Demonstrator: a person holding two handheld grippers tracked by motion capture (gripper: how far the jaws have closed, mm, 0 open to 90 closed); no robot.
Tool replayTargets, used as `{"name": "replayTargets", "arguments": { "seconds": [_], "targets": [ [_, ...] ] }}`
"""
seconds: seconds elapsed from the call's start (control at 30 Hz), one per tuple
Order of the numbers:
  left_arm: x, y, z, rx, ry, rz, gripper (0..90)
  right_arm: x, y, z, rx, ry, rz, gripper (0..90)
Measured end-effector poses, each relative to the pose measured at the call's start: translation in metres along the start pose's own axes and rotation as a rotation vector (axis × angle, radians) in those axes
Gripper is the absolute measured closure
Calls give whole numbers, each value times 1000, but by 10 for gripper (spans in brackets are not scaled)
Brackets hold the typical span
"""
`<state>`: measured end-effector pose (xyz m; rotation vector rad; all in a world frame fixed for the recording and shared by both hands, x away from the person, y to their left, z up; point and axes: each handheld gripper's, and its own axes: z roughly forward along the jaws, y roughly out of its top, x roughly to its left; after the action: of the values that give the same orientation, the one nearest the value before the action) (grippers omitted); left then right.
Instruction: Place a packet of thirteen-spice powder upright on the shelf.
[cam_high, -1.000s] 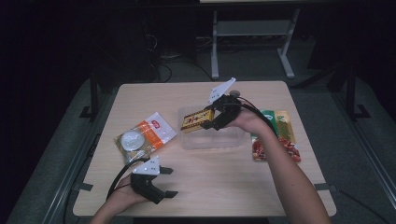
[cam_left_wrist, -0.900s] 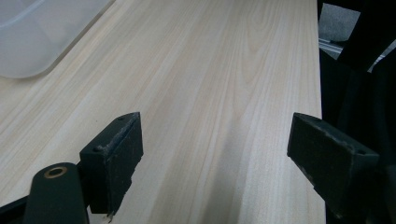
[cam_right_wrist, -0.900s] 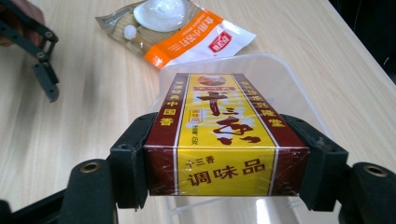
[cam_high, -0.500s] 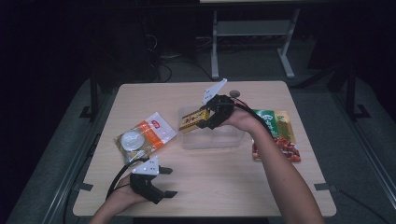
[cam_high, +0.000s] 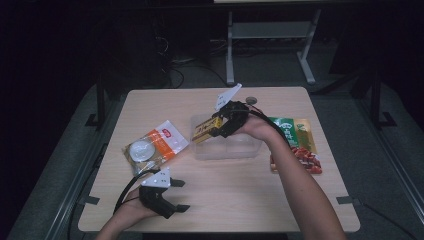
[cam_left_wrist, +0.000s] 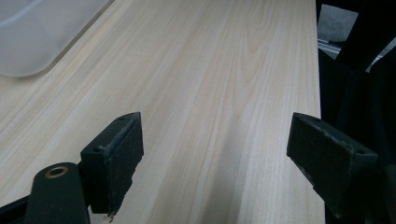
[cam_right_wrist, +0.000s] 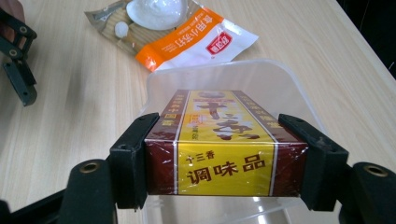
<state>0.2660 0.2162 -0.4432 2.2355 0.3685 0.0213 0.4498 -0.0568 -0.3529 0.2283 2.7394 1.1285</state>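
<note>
The right gripper (cam_high: 216, 126) grasps a yellow and brown seasoning box (cam_right_wrist: 224, 140) across its width, one of its fingers (cam_right_wrist: 133, 158) pressing on each side. Compared with a second ago, the box has moved a little to the left and is now held in the air above the left end of the clear plastic tray (cam_high: 247, 149), tilted with its left end lower. I judge that the box is being brought down into the tray, so the placing is near but not done yet.

The left gripper (cam_high: 172, 197) rests at the near left of the worktop (cam_high: 250, 200), and it has not moved. Its fingers (cam_left_wrist: 116, 154) are released, spread wide with nothing between them. The orange and white snack bag (cam_high: 155, 145) lies left of the tray.
</note>
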Motion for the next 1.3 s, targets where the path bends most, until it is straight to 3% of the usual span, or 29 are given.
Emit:
{"name": "replayTargets", "arguments": {
  "seconds": [0.3, 0.33, 0.4, 0.7, 1.3],
  "targets": [
    [0, 0, 0, -7, -5, -4, 183, -1, 11, 1, -62, 7, 7, 314],
    [0, 0, 0, -7, -6, -4, 183, 0, 13, 1, -74, 14, 33, 314],
    [-1, 0, 0, -8, -8, -3, 183, -2, 14, 1, -82, 10, 18, 314],
    [-1, 1, 1, -5, -11, 6, 183, -1, 32, 8, -83, 18, -7, 314],
    [-3, 1, 2, -8, -25, -7, 183, -3, 49, 36, -110, 51, -11, 314]
  ]
}}
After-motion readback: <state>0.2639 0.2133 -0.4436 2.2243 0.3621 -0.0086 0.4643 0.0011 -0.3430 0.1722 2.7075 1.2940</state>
